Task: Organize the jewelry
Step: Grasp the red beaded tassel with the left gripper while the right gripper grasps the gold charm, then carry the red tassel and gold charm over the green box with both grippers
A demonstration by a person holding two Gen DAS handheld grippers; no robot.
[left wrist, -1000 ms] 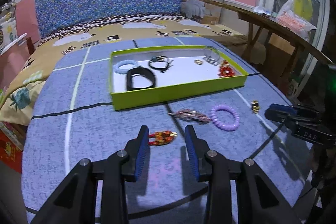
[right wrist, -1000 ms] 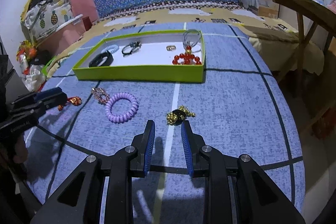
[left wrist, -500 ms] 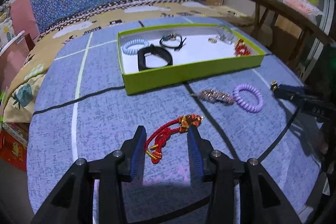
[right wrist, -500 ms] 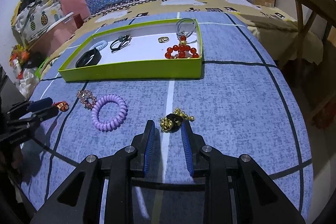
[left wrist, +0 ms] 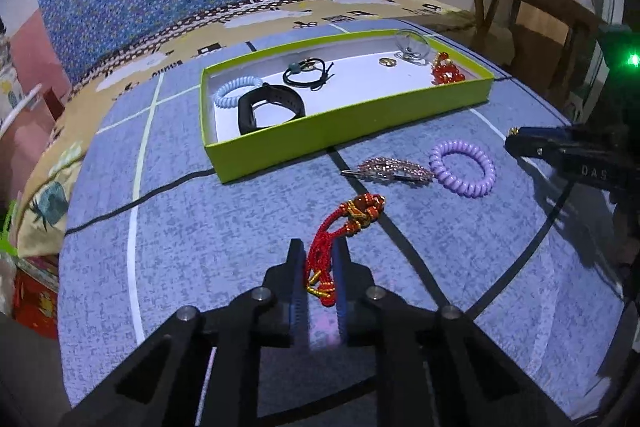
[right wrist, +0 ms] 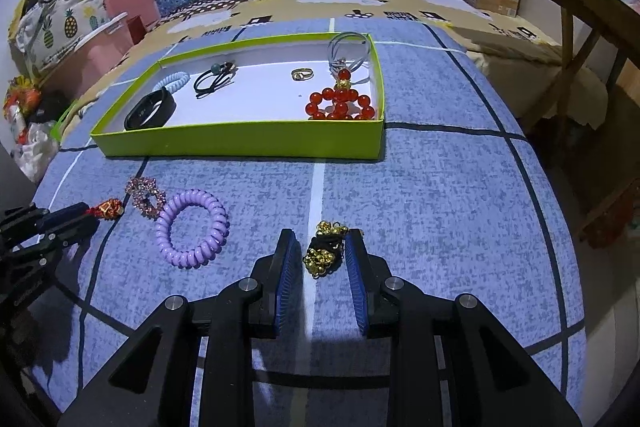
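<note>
The left gripper (left wrist: 319,267) is clamping one red braided cord bracelet (left wrist: 344,227); the right gripper (right wrist: 320,259), marked "DAS", is straddling, jaws apart, one gold bell cluster (right wrist: 326,247).

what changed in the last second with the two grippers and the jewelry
The left gripper moved in over the red cord bracelet and closed on its cord end. The right gripper advanced until the gold bell piece sits between its open fingers, ungrasped. The purple coil, beaded clip and green tray stayed put.

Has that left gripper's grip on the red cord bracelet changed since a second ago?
Yes. The left gripper has closed on the red cord bracelet, which lies before the green tray.
</note>
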